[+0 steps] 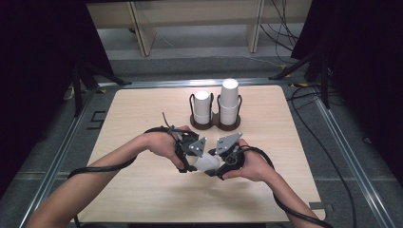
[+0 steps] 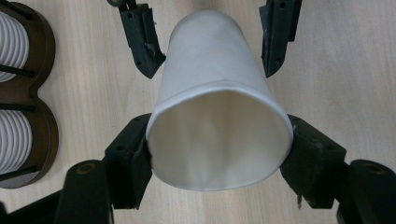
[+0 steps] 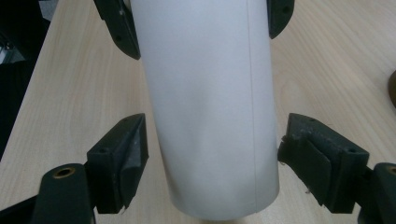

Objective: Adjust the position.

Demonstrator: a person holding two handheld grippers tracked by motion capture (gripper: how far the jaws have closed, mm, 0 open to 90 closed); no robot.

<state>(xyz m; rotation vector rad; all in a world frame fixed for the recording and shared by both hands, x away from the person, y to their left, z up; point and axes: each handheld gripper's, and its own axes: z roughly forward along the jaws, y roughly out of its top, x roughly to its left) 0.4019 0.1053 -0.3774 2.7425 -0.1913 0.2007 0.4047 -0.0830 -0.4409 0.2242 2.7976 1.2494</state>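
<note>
Cup: A white paper cup (image 1: 207,164) is held up just above the wooden table (image 1: 142,190), near the person's edge, between the two grippers. It lies on its side.

Left gripper: The left gripper (image 2: 219,154) is clamped on the cup near its open rim. Both black jaws press on the sides of the cup, one on each side. In the left gripper view the open mouth of the cup faces the camera, and the inside looks creamy white.

Right gripper: The right gripper (image 3: 212,158) sits at the other end of the cup, the closed end. Its jaws are apart, one on each side of the cup. In the right gripper view there is a thin gap between each pad and the cup wall, so they do not squeeze it.

Hands: The left hand (image 1: 164,145) and the right hand (image 1: 252,164) come close together over the table.

Cup holder: A dark brown holder (image 1: 216,123) stands farther back on the table, well apart from the held cup. It has two round places side by side.

Stacks: The left stack of white cups (image 1: 202,107) is shorter. The right stack of white cups (image 1: 229,102) is taller.
</note>
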